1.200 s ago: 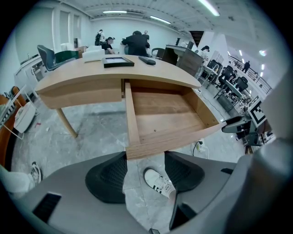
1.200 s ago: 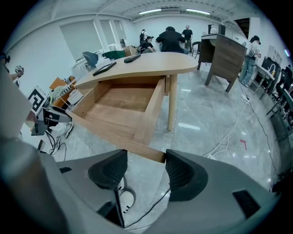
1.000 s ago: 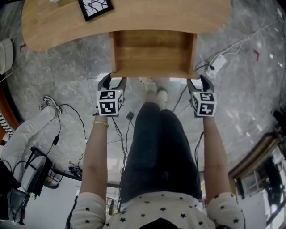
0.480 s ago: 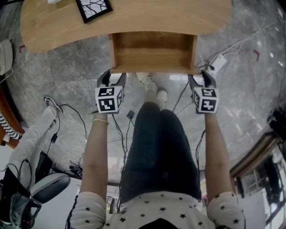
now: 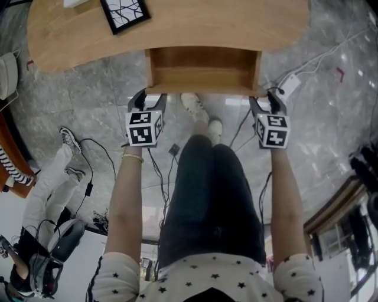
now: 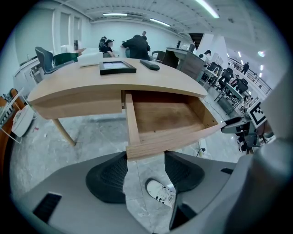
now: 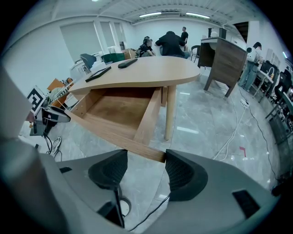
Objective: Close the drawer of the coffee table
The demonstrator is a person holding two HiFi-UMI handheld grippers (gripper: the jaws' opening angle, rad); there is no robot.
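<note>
The wooden coffee table [image 5: 71, 35] fills the top of the head view, and its empty drawer [image 5: 204, 69] still stands partly out toward me. My left gripper [image 5: 147, 98] is open, jaws straddling the left end of the drawer front [image 6: 171, 139]. The right gripper [image 5: 267, 101] is open too, at the right end of that front panel [image 7: 114, 133]. In the left gripper view [image 6: 145, 157] the drawer's corner sits just between the pad tips. From the right gripper [image 7: 146, 157], the other corner lies between its pads. Neither grips the wood.
A black picture frame [image 5: 124, 13] and a remote [image 6: 150, 65] lie on the tabletop. A power strip [image 5: 288, 84] and cables [image 5: 88, 147] are on the marble floor. My shoes [image 5: 204, 115] are below the drawer. Another person's legs [image 5: 50, 177] are at the left.
The drawer has slid further under the table, and both grippers have moved forward with its front. The person at the left has shifted.
</note>
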